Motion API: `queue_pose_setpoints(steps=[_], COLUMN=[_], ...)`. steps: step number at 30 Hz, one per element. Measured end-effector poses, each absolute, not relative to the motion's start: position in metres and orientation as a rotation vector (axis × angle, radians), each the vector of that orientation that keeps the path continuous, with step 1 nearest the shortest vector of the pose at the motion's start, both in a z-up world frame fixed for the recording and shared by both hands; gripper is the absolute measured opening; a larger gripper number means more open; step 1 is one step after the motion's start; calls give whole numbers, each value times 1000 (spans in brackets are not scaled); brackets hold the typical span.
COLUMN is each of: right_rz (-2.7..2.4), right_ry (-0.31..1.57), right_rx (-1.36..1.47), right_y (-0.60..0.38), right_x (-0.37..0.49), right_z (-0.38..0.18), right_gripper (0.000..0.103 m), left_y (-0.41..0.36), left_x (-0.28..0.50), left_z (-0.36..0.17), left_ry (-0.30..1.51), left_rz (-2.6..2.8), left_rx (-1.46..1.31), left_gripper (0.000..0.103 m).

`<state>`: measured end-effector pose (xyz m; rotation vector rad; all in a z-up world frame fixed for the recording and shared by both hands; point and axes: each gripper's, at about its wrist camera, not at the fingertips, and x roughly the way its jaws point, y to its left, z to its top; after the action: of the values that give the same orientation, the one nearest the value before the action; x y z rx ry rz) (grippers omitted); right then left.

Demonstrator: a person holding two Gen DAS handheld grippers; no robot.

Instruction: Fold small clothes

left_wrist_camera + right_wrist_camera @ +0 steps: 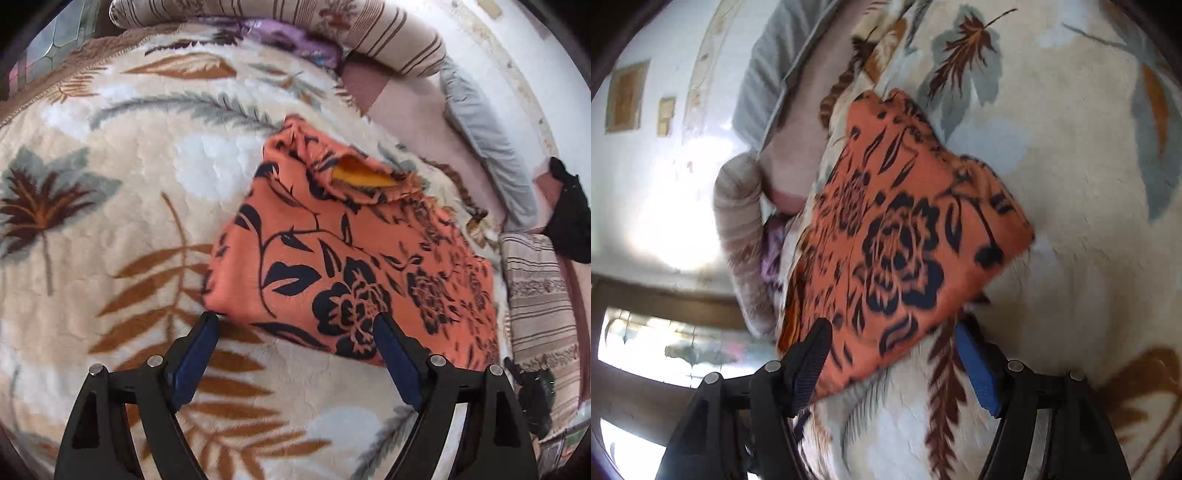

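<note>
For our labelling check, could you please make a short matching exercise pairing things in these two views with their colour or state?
Column one:
1. folded garment
2. blanket
3. left gripper
4. long pillow

Column two:
a. grey
b. open, holding nothing
c. orange with a dark floral print
d. cream with a leaf pattern

Pairs: 1-c, 2-d, 3-b, 4-a

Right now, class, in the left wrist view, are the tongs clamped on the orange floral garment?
No: the left tongs stand wide open, their blue pads apart at the near edge of the folded orange garment, which lies on the blanket.
</note>
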<state>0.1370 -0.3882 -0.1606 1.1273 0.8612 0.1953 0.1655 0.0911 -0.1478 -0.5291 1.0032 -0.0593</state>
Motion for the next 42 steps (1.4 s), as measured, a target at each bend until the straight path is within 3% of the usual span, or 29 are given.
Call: queue_pose_setpoints(steps=[4, 5, 6, 7, 8, 9, 15, 19, 22, 23, 24, 26, 27, 28, 30, 37, 42], right_rz=[85, 67, 43, 18, 25, 31, 122, 140, 50, 18, 8, 55, 20, -16, -38, 92, 91], right_ry=[840, 822, 808, 816, 843, 866, 773, 747, 821, 894, 994, 937, 946, 933, 885, 843, 961], right_rx=[1188, 1171, 1163, 1170, 1169, 1163, 978, 953, 856, 827, 859, 990, 953, 907, 875, 628, 419], right_y=[-385, -388, -388, -388, -391, -389, -380, -383, -379, -380, -385, -405, -411, -416, -431, -438, -412], right_x=[160, 163, 168, 175, 182, 190, 174, 117, 70, 59, 51, 26, 21, 17, 10, 113, 194], right_z=[-160, -159, -159, -163, -166, -170, -92, -68, -97, -122, -151, -165, -158, -148, -129, -81, -100], right_gripper=[74, 74, 63, 48, 13, 13, 10, 10, 17, 26, 29, 29, 34, 38, 48, 49, 47], left_y=[89, 90, 92, 96, 98, 99, 94, 98, 95, 95, 101, 113, 120, 126, 140, 138, 117], left_x=[189, 195, 204, 211, 216, 220, 187, 126, 90, 82, 75, 62, 61, 59, 61, 114, 149], left_z=[-148, -149, -152, -154, -154, -149, -74, -69, -118, -143, -159, -149, -142, -135, -121, -112, -117], left_ry=[966, 972, 1001, 1035, 1050, 1054, 902, 915, 1013, 1079, 1109, 1033, 1038, 1017, 953, 954, 962], left_rz=[-6, -9, 20, 21, 15, 14, -58, -93, -91, -76, -80, -103, -58, -23, -7, -45, -103], left_rx=[-566, -576, -573, -583, -615, -615, -543, -546, -473, -453, -468, -481, -460, -455, -457, -398, -360], left_gripper=[85, 78, 34, 16, 14, 13, 12, 13, 33, 39, 39, 45, 59, 64, 65, 65, 65])
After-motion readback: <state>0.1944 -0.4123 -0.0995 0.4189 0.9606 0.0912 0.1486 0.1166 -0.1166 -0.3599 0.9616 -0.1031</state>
